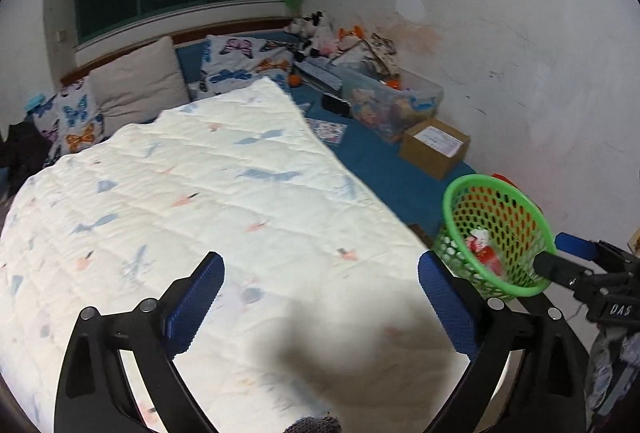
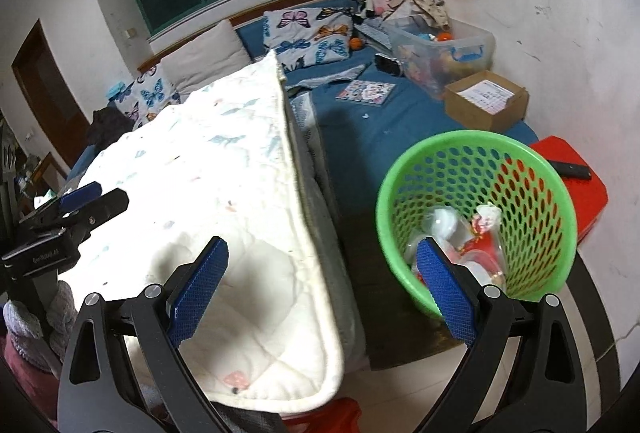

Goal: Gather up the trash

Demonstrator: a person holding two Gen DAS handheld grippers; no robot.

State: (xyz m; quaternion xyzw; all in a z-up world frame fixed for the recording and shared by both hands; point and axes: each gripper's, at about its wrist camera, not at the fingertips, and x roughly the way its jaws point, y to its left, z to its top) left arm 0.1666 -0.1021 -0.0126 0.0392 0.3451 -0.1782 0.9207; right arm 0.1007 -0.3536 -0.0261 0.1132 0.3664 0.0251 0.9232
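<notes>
- Beside the bed, on the dark strip at the foot of the blue mattress, stands the green basket [image 2: 476, 217], upright, with crumpled white and red wrappers [image 2: 476, 237] lying in its bottom.
- My right gripper [image 2: 320, 281] hangs just in front of the basket, jaws spread wide and empty; its right finger overlaps the near rim in view, though I cannot tell whether it touches.
- My left gripper [image 1: 320, 297] hovers over the white quilt [image 1: 208, 193], jaws wide apart as well, nothing between the pads.
- I judge the drop done and the search for the next piece in hand; no loose trash shows plainly on the quilt.
- Next I must scan the blue sheet [image 2: 360, 121], where small white scraps lie near a booklet [image 2: 366, 91], and reach past the quilt's edge.
</notes>
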